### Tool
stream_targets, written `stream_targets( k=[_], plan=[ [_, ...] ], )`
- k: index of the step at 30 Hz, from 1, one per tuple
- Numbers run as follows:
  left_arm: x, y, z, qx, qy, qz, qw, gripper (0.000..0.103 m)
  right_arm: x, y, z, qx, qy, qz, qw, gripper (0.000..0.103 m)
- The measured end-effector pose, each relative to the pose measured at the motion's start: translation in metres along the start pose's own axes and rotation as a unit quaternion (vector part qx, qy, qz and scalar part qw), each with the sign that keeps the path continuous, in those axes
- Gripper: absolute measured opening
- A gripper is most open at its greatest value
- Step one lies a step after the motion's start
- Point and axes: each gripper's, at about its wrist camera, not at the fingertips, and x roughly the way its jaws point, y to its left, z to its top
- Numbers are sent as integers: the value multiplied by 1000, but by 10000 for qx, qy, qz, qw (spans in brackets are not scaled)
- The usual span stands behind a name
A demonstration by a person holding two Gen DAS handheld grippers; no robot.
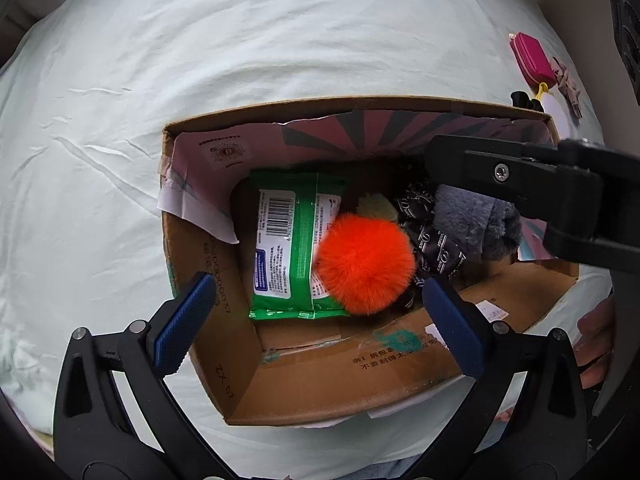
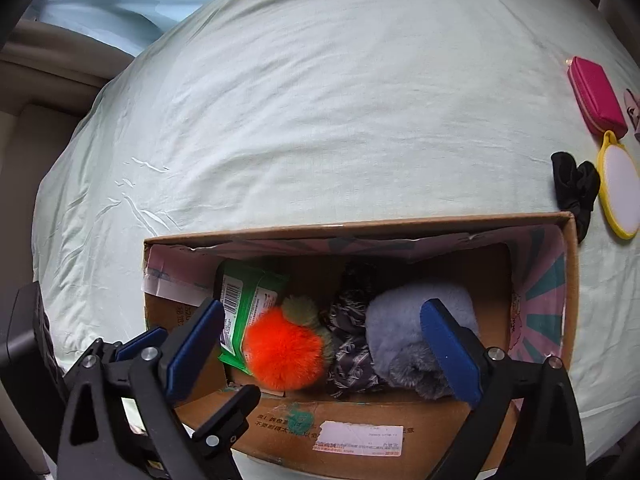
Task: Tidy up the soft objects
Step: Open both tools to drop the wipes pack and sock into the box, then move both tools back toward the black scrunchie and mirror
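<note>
An open cardboard box [image 1: 320, 392] [image 2: 360, 224] stands on a pale green bedsheet. Inside lie a green wipes pack [image 1: 288, 240] [image 2: 244, 300], an orange pom-pom [image 1: 366, 264] [image 2: 284, 350], a dark patterned scrunchie [image 1: 432, 236] [image 2: 350, 340] and a grey fluffy item [image 1: 476, 220] [image 2: 404, 332]. My left gripper [image 1: 320, 324] is open and empty, hovering over the box above the pom-pom. My right gripper [image 2: 324, 352] is open and empty over the box's near side; its body shows in the left wrist view [image 1: 520, 176] above the grey item.
On the sheet right of the box lie a pink pouch [image 2: 596, 96] [image 1: 532, 58], a yellow-rimmed mirror [image 2: 620, 188], a black scrunchie [image 2: 576, 188] and a pinkish bow [image 1: 568, 84]. A hand [image 1: 596, 344] shows at the right. Bed edge and beige frame [image 2: 48, 88] at left.
</note>
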Motion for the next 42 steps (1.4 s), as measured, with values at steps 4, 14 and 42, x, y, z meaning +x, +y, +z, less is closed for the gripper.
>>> stream_targets(
  k=[4,14,42],
  plan=[
    [-9,-1,-4,19,-83,-7,10000,103,-8,5,-4,-154,-48,-52,9999,98],
    [-55,-3,-20,8,-488,55,9988,103,-39,15,-23,-250,-343,8,9991,98],
    [-259,-53,-104,-369,-2900,541,9548,103,-273,-2,-143,-797,-3090,-1231,9397,98]
  ],
)
